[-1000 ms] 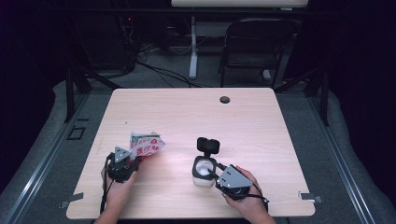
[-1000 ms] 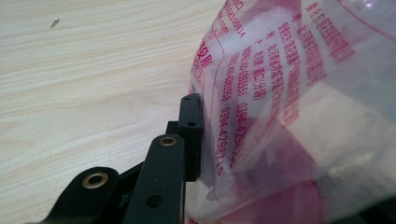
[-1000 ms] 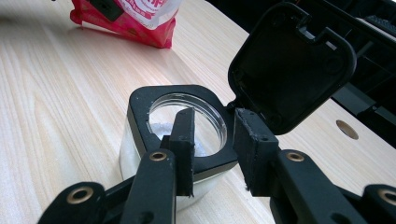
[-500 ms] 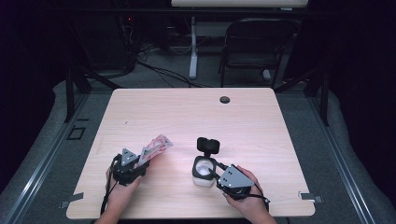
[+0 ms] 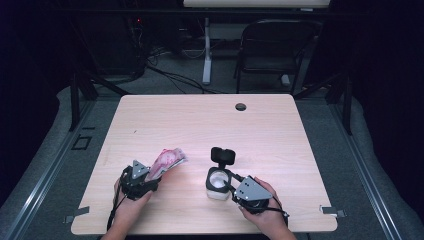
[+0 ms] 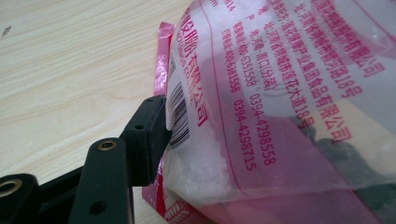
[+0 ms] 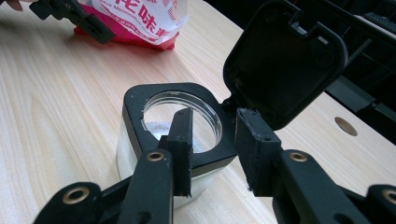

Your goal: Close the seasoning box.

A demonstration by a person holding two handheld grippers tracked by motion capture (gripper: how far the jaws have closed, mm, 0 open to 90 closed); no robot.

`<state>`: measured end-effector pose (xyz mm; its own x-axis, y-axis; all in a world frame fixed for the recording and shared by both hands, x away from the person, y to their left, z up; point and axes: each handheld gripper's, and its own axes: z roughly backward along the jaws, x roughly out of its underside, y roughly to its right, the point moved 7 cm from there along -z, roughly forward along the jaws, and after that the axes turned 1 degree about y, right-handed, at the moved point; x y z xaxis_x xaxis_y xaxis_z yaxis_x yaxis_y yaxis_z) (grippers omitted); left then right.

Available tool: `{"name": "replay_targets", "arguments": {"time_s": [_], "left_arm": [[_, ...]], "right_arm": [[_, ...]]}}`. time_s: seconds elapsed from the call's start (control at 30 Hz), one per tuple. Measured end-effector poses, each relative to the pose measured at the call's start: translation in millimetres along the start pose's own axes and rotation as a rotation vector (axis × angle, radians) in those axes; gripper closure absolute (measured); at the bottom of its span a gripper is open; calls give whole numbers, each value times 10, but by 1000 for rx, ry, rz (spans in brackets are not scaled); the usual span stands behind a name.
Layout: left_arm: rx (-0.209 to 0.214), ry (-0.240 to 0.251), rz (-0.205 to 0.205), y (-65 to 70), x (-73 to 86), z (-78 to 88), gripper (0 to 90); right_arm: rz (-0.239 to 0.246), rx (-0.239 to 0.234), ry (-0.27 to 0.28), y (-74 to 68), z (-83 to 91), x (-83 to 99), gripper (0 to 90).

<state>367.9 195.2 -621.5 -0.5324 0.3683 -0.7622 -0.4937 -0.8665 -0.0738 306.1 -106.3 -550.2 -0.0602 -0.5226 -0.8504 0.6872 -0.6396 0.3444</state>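
A clear bag with pink print and white granules lies on the table at the front left. It sits between the jaws of my left gripper, which have just been opening and do not press on it. One black finger stands beside the bag; the other is hidden behind it. A white jar with a black collar has its flip lid open and white granules inside. My right gripper is shut on the collar's rim, one finger in the mouth.
The wooden table has a round cable hole at its far side. A dark chair and cables stand on the floor beyond. In the right gripper view the bag lies at the far left.
The bag has come down from standing tilted in the left gripper to lying on the table, pointing right. The left jaws have opened. The right gripper and jar have kept still.
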Motion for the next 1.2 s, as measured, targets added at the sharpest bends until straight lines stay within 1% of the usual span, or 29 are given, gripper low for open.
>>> {"name": "replay_targets", "arguments": {"time_s": [0.03, 0.07, 0.13, 0.17, 0.2, 0.27, 0.3, 0.33, 0.37, 0.4, 0.43, 0.57, 0.7, 0.77, 0.8, 0.87, 1.03, 1.07, 1.2], "left_arm": [[0, 0, 0, 0, 0, 0, 451], [-11, -5, -3, -7, 3, -3, 451], [-38, -15, -19, -30, 9, -11, 465], [-43, -22, -23, -39, 13, -14, 465], [-43, -27, -39, -41, 17, -14, 458], [-34, -34, -62, -26, 21, -10, 438], [-34, -34, -62, -26, 21, -10, 420], [-21, -33, -91, 7, 16, -4, 398], [-21, -33, -91, 7, 16, -4, 384], [-11, -34, -102, 28, 12, 0, 384], [-4, -40, -116, 36, 9, 5, 358], [14, -49, -134, 71, -19, 38, 348], [29, -61, -170, 117, -40, 86, 348], [42, -69, -177, 137, -39, 111, 348], [47, -64, -182, 140, -39, 123, 348], [52, -67, -180, 139, -33, 136, 348], [57, -58, -153, 85, 20, 203, 350], [64, -59, -145, 76, 29, 215, 352], [82, -26, -96, 58, 51, 230, 350]], "right_arm": [[0, 0, 0, 0, 0, 0, 673], [1, 0, 0, 2, 1, 3, 673], [-4, 2, 3, 8, 6, 7, 672], [-4, 2, 3, 8, 6, 7, 672], [-11, 2, 4, 13, 9, 7, 671], [-10, 1, 4, 18, 11, 7, 670], [-10, 1, 4, 18, 11, 7, 670], [-11, 5, 3, 23, 10, 8, 669], [-11, 5, 3, 23, 10, 8, 669], [-11, 4, 3, 23, 11, 8, 669], [-13, 2, 5, 22, 14, 5, 664], [-11, 3, 9, 27, 23, 5, 662], [-17, 8, 12, 43, 37, 8, 660], [-17, 9, 11, 51, 39, 12, 659], [-19, 10, 13, 52, 38, 10, 658], [-20, 7, 14, 51, 37, 9, 655], [-24, 8, 8, 51, 41, 18, 643], [-25, 8, 9, 53, 41, 19, 640], [-28, 8, 10, 52, 33, 23, 623]]}}
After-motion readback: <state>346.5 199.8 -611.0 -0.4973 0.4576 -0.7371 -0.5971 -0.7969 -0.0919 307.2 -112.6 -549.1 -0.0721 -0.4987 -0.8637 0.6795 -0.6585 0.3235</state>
